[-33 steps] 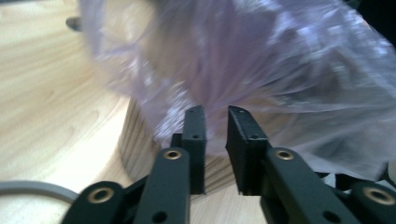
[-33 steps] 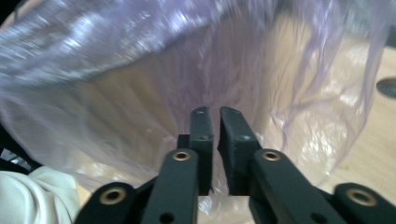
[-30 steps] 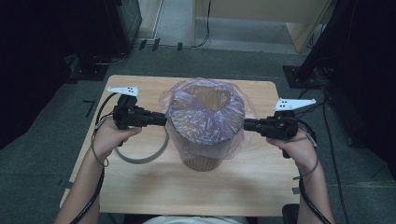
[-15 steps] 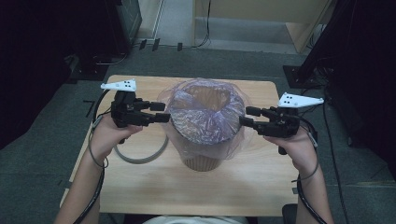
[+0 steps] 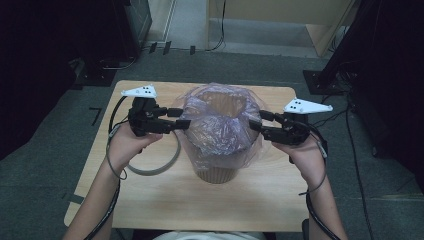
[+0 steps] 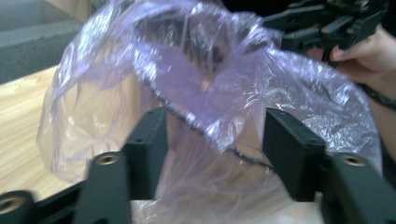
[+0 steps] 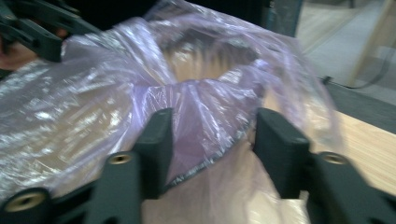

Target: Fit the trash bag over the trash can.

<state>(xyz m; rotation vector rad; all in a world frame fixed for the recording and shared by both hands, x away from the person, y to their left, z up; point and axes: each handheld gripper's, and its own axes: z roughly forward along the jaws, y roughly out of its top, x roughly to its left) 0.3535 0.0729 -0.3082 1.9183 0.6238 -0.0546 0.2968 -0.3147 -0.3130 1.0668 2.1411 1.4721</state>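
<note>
Purple-tinted, see-through plastic makes up the bag (image 5: 220,125) that lines a brown, ribbed bin (image 5: 215,167) standing near the middle of the wooden table (image 5: 250,200). The film is thin, crinkled and shiny, and its edge folds out over the bin's round rim and hangs down the sides in loose wrinkles. No writing or label can be read on the bag, the bin or the tools; the white three-cornered plates on the tools carry only small dark dots.

At the bag's left side the left gripper (image 5: 179,119) has its black jaws spread wide, with the rim fold of the bag lying between them in the left gripper view; the jaws are not pressed on the film, and whether either pad touches it is hard to tell. At the right side the right gripper (image 5: 256,121) stands the same way, jaws wide, a bunched purple fold of the rim between them. Both gripper views are blurred, so fine detail of the film is lost.

The bin's inside is mostly dark in the high view, and its base is partly veiled by the hanging plastic. A grey ring (image 5: 155,167) lies flat on the table just left of the bin, partly covered by the left hand (image 5: 125,145) and the bag. The table's near edge is cut off by the frame.
</note>
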